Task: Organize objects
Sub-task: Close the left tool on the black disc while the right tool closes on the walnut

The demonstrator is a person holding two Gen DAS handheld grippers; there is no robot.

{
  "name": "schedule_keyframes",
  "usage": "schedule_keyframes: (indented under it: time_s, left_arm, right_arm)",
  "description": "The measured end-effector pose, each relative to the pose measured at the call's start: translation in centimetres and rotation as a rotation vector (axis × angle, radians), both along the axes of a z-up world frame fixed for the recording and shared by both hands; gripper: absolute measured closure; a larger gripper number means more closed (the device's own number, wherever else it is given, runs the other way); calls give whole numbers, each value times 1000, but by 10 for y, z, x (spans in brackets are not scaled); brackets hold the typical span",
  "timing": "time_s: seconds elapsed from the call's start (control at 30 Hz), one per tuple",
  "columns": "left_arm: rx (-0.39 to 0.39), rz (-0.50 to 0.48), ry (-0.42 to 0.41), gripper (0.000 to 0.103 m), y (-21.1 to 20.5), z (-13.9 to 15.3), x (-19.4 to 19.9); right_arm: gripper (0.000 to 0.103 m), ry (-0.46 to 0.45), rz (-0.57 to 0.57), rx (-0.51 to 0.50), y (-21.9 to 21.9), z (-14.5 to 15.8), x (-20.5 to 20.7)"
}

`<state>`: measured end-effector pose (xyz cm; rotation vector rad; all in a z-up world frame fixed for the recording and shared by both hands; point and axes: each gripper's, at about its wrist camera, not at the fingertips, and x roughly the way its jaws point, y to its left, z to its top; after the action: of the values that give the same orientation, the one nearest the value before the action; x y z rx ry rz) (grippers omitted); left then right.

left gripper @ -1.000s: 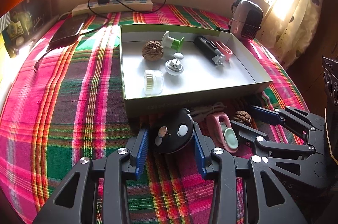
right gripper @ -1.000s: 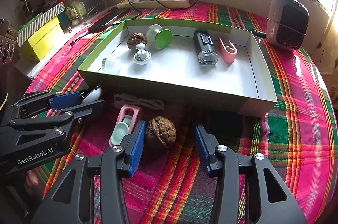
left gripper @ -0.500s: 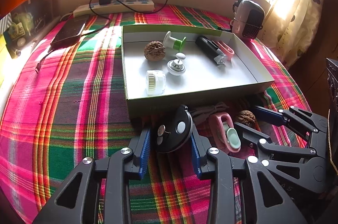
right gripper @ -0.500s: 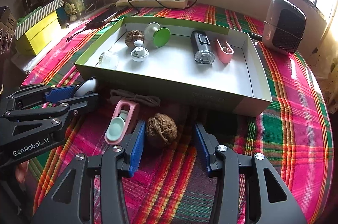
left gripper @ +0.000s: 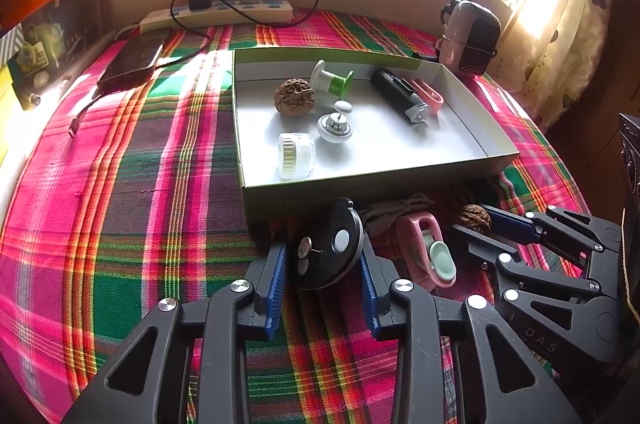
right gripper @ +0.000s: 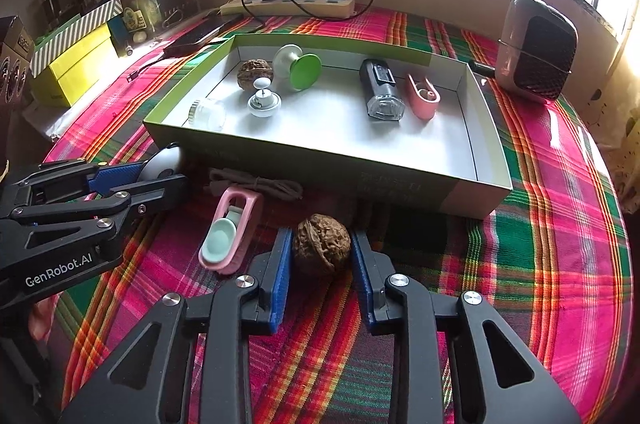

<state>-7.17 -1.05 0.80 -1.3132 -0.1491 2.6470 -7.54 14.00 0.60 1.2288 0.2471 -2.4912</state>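
Note:
My left gripper is shut on a black round disc, which stands tilted on edge on the plaid cloth just in front of the box. My right gripper has its jaws closing on a brown walnut, and both blue pads touch its sides. A pink clip with a mint pad and a bundled cord lie between the two grippers. The open white box holds another walnut, a green-and-white spool, a black light, a pink clip, a white knob and a clear jar.
A power strip with a charger lies along the back wall, and a dark phone is at the back left. A small mesh-fronted appliance stands behind the box's right corner. Yellow boxes line the left edge.
The left jaws narrowed onto the black disc, and it tipped more upright. The right jaws closed in from a wide gap onto the walnut. Neither hand shifted.

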Motion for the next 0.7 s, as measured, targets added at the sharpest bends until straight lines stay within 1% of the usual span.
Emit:
schedule_keyframes:
  time_s: [0.47, 0.6, 0.7]
  left_arm:
    - [-6, 2, 3, 73, 1, 0, 0]
    - [-13, 2, 13, 77, 1, 3, 1]
    - [-13, 4, 14, 77, 2, 3, 2]
  right_arm:
    - [73, -1, 0, -7, 2, 0, 0]
    - [73, 1, -1, -9, 2, 1, 0]
    - [73, 2, -3, -12, 2, 2, 1]
